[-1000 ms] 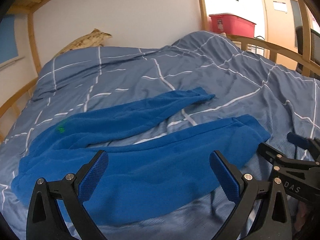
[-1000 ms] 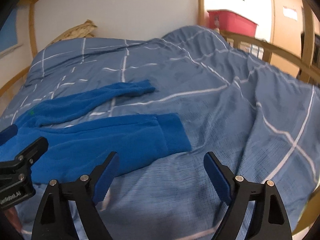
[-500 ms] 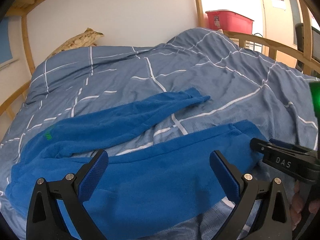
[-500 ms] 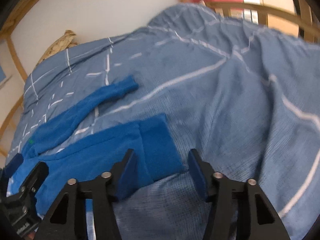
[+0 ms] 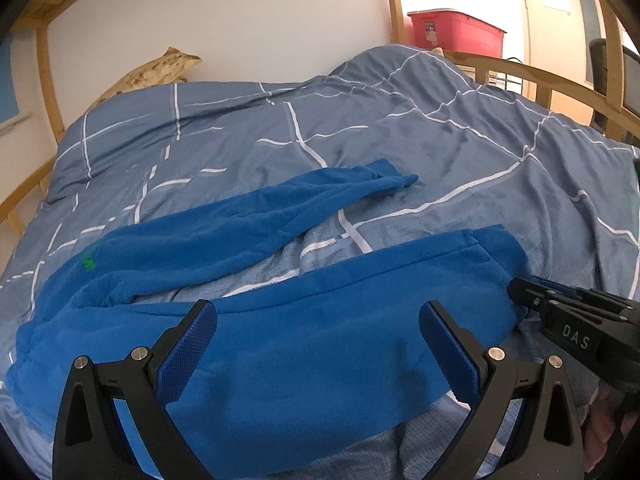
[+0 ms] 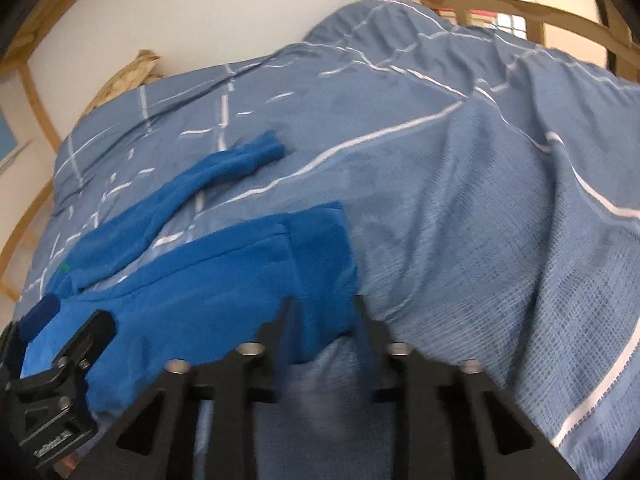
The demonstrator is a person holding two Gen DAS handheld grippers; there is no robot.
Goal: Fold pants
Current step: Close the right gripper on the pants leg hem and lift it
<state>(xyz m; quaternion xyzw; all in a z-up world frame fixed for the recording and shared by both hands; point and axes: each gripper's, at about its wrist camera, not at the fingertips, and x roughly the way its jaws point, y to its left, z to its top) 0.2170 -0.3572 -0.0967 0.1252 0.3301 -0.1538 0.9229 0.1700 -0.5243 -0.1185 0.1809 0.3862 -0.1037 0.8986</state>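
Your right gripper (image 6: 322,320) is closing on the near leg's cuff (image 6: 320,256), cloth between the jaws. Your left gripper (image 5: 316,344) is hanging wide open over that leg's middle, gripping nothing. The pants (image 5: 256,304) are lying across the duvet (image 5: 480,152), legs running left to right, the far leg (image 5: 256,216) lying beyond and well apart.

Pants (image 5: 280,340) on duvet (image 5: 460,152); pillow (image 5: 152,74) behind; bin (image 5: 452,32) far right.
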